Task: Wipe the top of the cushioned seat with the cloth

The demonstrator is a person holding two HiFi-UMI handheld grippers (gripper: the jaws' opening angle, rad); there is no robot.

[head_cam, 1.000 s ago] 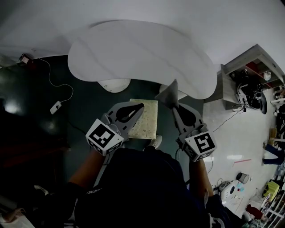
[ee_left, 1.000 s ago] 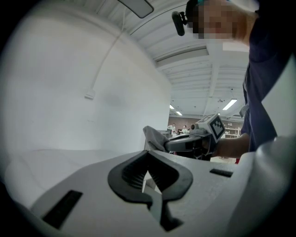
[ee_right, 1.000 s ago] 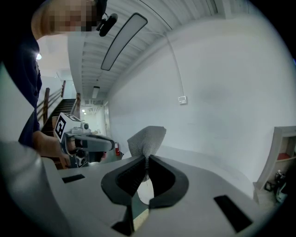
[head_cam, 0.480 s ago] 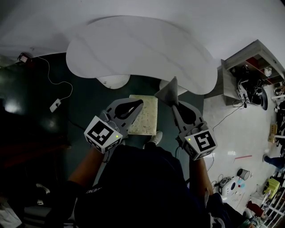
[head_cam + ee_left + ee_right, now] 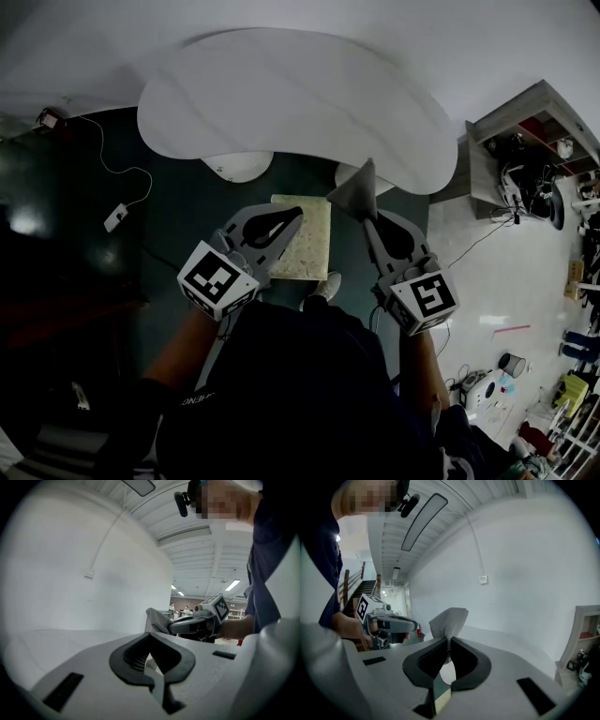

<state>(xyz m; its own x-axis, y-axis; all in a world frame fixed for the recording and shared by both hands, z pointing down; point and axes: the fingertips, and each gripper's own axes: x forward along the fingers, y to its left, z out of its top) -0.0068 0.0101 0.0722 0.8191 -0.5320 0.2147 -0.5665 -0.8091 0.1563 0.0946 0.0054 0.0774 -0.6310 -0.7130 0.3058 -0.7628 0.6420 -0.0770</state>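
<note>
Pinching the grey cloth [image 5: 449, 619] in the right hand-held gripper [image 5: 449, 641], jaws closed on its fold. Holding the left hand-held gripper [image 5: 151, 637] empty, jaw tips pressed together. Hovering both above the speckled cushioned seat [image 5: 307, 251], with the cloth past its far right corner, near the white surface [image 5: 291, 112].

The dark floor [image 5: 187, 225] carries the cushioned seat [image 5: 316, 242] and a white cable [image 5: 112, 219].
</note>
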